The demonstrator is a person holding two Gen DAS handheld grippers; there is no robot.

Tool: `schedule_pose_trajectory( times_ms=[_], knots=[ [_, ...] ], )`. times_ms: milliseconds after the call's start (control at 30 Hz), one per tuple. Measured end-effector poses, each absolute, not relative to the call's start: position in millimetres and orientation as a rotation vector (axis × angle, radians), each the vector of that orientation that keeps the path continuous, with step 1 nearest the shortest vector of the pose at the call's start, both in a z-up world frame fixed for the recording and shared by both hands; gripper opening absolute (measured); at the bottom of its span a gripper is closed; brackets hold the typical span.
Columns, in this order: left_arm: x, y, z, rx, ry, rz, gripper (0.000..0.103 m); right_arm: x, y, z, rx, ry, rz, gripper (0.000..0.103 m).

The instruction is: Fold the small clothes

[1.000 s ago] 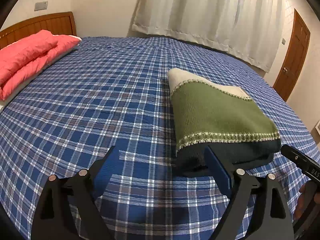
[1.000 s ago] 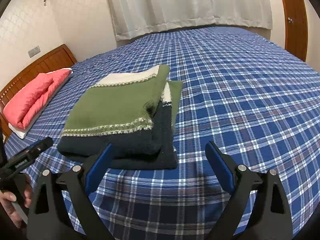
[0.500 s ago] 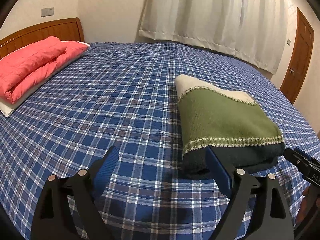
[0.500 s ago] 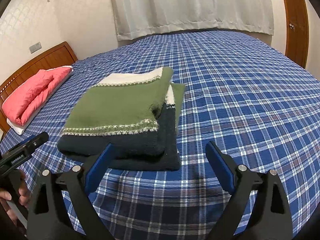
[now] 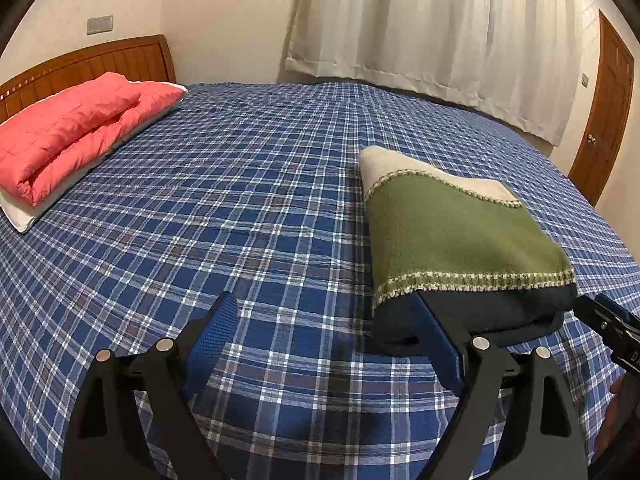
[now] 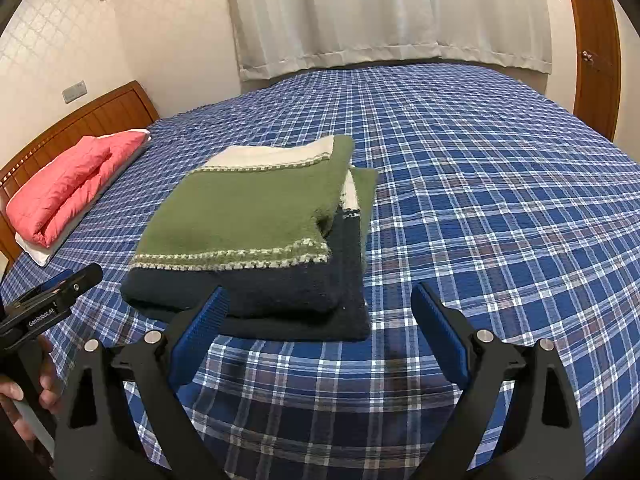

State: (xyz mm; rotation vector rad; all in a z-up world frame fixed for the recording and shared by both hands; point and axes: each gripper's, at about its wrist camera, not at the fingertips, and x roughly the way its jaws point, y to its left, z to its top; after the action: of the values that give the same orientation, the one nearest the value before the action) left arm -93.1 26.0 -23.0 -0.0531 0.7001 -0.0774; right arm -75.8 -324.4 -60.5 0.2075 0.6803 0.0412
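A folded knit sweater [image 5: 452,236] in green, cream and dark navy lies on the blue plaid bed [image 5: 240,220]. In the left wrist view it sits to the right, just beyond my right finger. My left gripper [image 5: 324,312] hovers open over bare bedspread, nothing between its pads. In the right wrist view the sweater [image 6: 248,232] lies ahead and to the left, its navy edge just beyond my left finger. My right gripper [image 6: 320,304] is open and holds nothing. The left gripper's tip [image 6: 60,288] shows at that view's left edge, held by a hand [image 6: 24,396].
A pink quilted pillow [image 5: 68,132] on a white one rests by the wooden headboard [image 5: 92,64] at the left. White curtains [image 5: 432,24] hang behind the bed. A wooden door [image 5: 608,112] stands at the right. The bedspread runs wide on both sides of the sweater.
Both views have tilted up a little, so the sweater and bed sit lower in the frames. The sweater has not moved and both grippers stay open.
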Motion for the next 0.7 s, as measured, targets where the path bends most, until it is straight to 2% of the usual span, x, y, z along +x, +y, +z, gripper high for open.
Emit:
schedule_pose_trajectory(
  times_ms=[700],
  knots=[
    [-95.5,25.1,-24.0,-0.057,0.706,-0.065,0.086,-77.2,-323.1,-63.2,0.209,0.685,0.042,0.093]
  ],
)
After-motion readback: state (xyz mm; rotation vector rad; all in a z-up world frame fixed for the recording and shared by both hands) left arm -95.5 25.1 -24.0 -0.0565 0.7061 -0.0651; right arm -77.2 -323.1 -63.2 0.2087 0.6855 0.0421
